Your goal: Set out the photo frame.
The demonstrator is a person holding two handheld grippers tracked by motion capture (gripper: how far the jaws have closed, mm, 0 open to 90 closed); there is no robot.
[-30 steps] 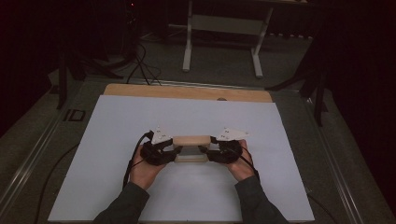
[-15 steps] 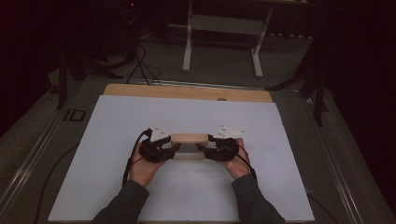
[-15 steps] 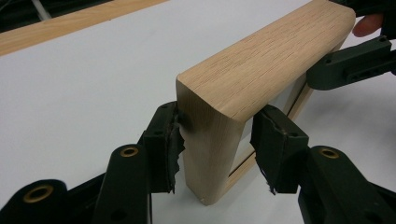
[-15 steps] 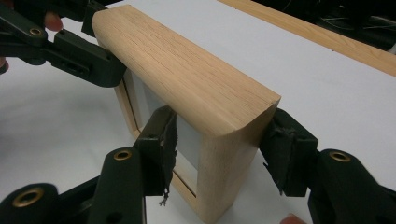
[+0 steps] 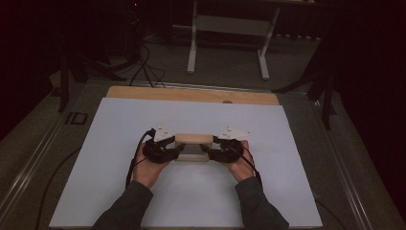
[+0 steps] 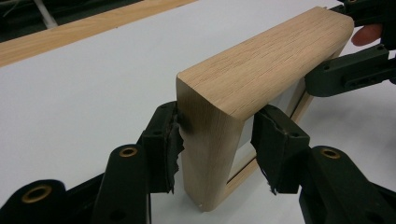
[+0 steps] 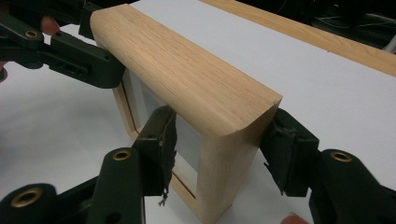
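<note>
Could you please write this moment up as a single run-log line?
left claw: shut on wooden frame left end | right claw: shut on right end | frame: upright on white table sheet

- In the high view, the wooden frame (image 5: 193, 139) is too small to show its inner panel, and both ends are covered by the left gripper (image 5: 165, 148) and the right gripper (image 5: 221, 147).
- In the left gripper view, the frame's far end is cut off by the top right corner, and its foot hides the table (image 6: 84, 88) beneath.
- In the right gripper view, a fingertip (image 7: 295, 218) is cut off by the bottom edge.
- Whether the frame's base touches the table cannot be told.
</note>
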